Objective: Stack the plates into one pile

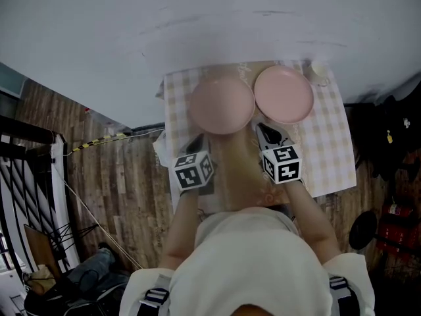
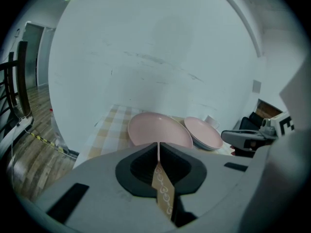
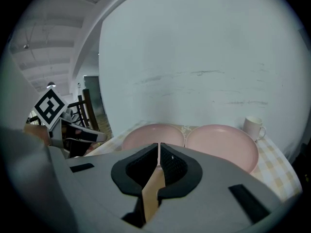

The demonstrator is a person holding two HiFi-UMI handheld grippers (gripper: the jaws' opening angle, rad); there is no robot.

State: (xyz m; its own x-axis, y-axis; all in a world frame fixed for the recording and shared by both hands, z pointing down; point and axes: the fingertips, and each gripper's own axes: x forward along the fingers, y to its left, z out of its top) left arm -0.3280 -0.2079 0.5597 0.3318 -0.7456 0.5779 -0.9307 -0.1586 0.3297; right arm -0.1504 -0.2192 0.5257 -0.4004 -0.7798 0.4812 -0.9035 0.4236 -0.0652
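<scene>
Mug (image 1: 320, 71) by right plate (image 1: 283, 94) | left plate (image 1: 222, 104) adjacent | checked cloth (image 1: 329, 143) beneath

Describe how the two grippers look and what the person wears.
The left gripper and right gripper are alike: pale grey bodies, black jaw pads, each topped by a white cube with black square markers. The person wears a white top.

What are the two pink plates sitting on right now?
The left plate and the right plate rest side by side on a checked tablecloth. The cloth covers the tabletop, so that cannot be seen, nor anything directly beneath either plate.
</scene>
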